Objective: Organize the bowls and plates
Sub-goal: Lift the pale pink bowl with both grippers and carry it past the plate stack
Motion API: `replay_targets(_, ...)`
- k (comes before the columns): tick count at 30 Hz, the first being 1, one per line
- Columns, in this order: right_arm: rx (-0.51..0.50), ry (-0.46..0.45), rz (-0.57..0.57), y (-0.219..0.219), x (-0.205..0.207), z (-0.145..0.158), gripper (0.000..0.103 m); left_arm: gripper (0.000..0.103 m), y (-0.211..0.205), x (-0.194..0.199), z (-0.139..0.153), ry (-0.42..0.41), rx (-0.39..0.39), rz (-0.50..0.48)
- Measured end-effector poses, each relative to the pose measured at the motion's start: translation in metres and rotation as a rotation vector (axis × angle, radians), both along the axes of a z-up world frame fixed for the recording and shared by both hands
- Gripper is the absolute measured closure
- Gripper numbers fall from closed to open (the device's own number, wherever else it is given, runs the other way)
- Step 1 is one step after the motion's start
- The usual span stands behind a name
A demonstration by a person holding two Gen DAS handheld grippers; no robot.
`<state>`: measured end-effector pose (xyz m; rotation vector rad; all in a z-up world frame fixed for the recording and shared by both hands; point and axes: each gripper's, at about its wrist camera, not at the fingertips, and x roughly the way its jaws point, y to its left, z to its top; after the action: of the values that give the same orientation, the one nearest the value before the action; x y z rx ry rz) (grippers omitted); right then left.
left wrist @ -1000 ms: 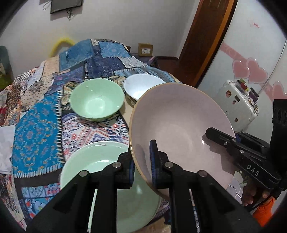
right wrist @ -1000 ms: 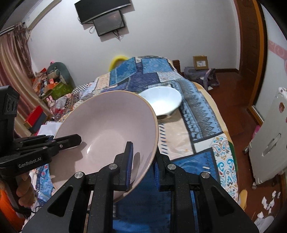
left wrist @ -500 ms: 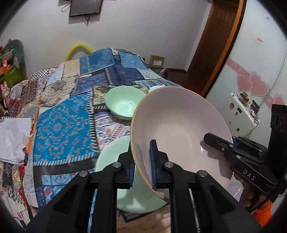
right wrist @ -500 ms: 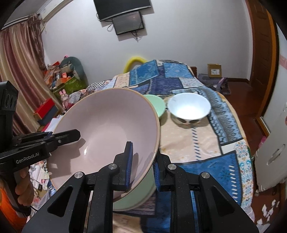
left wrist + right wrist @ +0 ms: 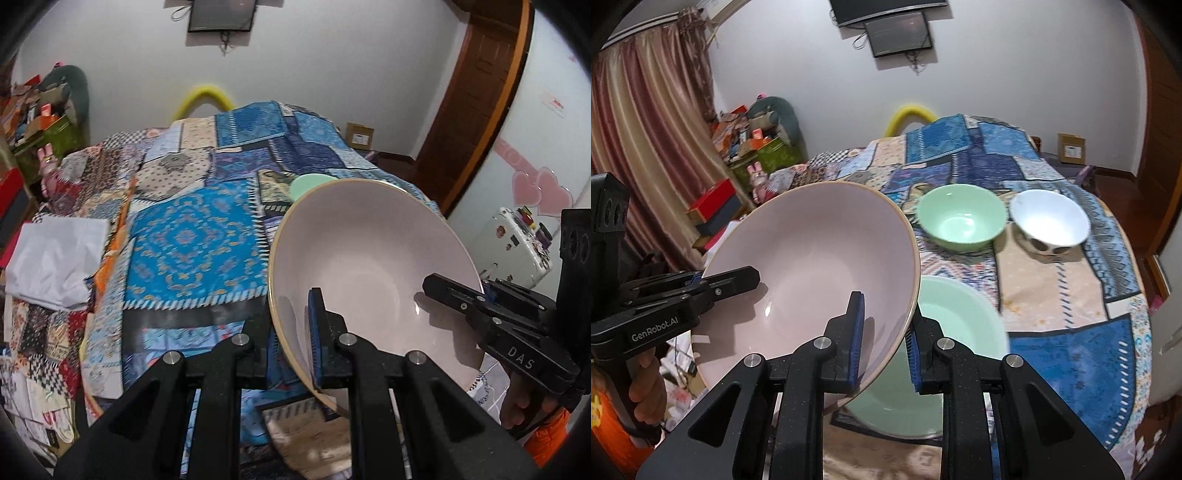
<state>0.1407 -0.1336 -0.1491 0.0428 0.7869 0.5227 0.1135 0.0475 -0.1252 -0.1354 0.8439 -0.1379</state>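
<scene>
A large pink bowl (image 5: 373, 266) is held in the air between both grippers, tilted. My left gripper (image 5: 293, 347) is shut on its near left rim. My right gripper (image 5: 884, 339) is shut on the opposite rim of the same bowl (image 5: 812, 266). Below it on the patchwork table lies a pale green plate (image 5: 956, 325). Farther back stand a green bowl (image 5: 960, 218) and a white bowl (image 5: 1049, 221) with dark spots. In the left wrist view only the green bowl's rim (image 5: 310, 182) shows behind the pink bowl.
The round table (image 5: 1071, 288) carries a blue patchwork cloth. A white folded cloth (image 5: 51, 258) lies at its left side. Boxes and clutter (image 5: 746, 147) stand by the curtain. A white appliance (image 5: 513, 243) and a wooden door (image 5: 476, 99) are to the right.
Both grippers have carried the pink bowl up and back toward the left, away from the table. The green plate and small bowls now show uncovered in the right wrist view.
</scene>
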Motion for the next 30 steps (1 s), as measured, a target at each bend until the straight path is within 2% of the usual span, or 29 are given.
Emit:
replay_targets(14,-0.031,0.06,0.12,0.061,0.006,-0.023,0.084,0.089,0.06,-0.013,-0.027,0.053,0.01,0.107)
replay_targets(30,-0.095,0.169,0.212,0.11,0.029,-0.068,0.084,0.089,0.112,0.0,-0.084,0.176,-0.027,0.19)
